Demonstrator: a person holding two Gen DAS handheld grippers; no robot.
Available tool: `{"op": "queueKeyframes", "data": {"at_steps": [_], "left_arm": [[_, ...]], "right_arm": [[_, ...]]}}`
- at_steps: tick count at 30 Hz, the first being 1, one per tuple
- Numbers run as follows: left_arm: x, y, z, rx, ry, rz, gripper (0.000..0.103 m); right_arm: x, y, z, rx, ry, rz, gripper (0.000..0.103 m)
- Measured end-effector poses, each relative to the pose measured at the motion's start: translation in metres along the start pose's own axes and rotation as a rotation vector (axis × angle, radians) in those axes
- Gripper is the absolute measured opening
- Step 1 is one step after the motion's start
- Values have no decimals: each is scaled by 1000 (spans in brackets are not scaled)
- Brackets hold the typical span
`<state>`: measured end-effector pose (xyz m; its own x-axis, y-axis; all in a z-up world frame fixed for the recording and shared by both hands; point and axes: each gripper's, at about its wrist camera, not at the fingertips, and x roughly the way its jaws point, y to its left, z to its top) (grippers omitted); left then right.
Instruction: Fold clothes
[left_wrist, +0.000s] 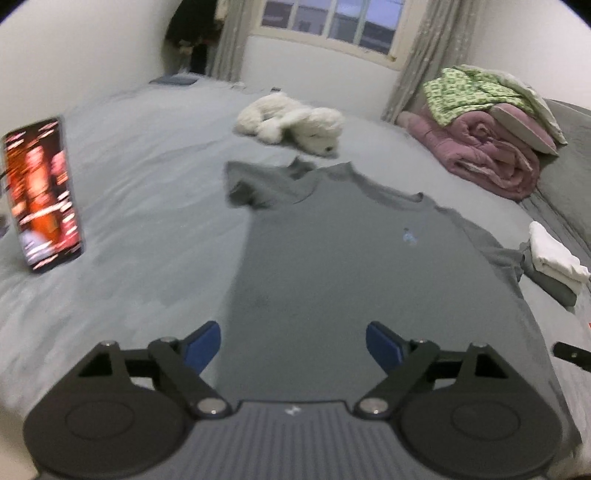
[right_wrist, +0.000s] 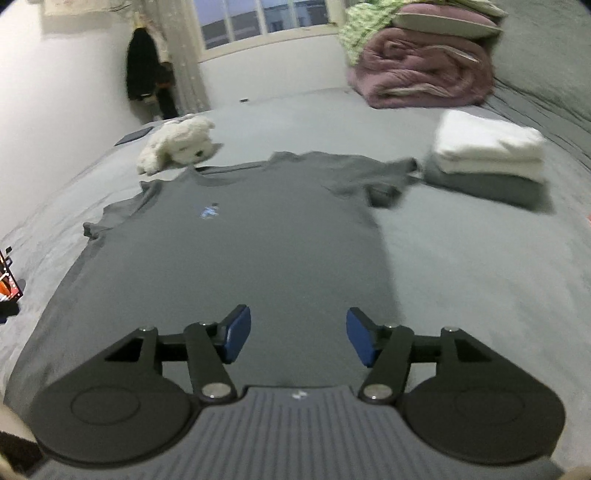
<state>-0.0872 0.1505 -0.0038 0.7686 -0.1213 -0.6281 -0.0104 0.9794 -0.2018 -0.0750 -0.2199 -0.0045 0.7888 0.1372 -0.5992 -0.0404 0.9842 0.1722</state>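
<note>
On a wide bed covered by a pale grey sheet (left_wrist: 129, 206), a dark grey short-sleeved T-shirt (left_wrist: 351, 251) lies spread flat, front up, its collar pointing away toward the window and a small blue emblem (right_wrist: 209, 211) on its chest. One sleeve is folded inward over the shoulder. The left gripper (left_wrist: 293, 345) hovers over the shirt's lower edge, its blue-padded jaws spread wide with nothing between them. The right gripper (right_wrist: 298, 338) hangs above the same hem, its jaws parted somewhat less, also empty. A fluffy white stuffed toy dog (right_wrist: 177, 147) lies just beyond the collar. Beside one sleeve sits a stack of folded clothes (right_wrist: 487, 162), white on top of grey. Farther back is a rolled pink quilt (right_wrist: 421, 70). A lit phone screen (left_wrist: 40, 195) stands upright well apart from the shirt.
</note>
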Motion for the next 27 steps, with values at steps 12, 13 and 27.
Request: {"op": "queueKeyframes", "data": {"at_steps": [12,13,27], "left_arm": [[90,-73,-3,236,-138,23,99],[96,-75,-5,242,-130,22,99],[107,-44,-7,244,11,8,102]], "right_arm": [[83,40,14,-46,-74,-5,79],[90,40,13,-42,-67,-13,79],[105,20,10,-92,-12,-124,97]]}}
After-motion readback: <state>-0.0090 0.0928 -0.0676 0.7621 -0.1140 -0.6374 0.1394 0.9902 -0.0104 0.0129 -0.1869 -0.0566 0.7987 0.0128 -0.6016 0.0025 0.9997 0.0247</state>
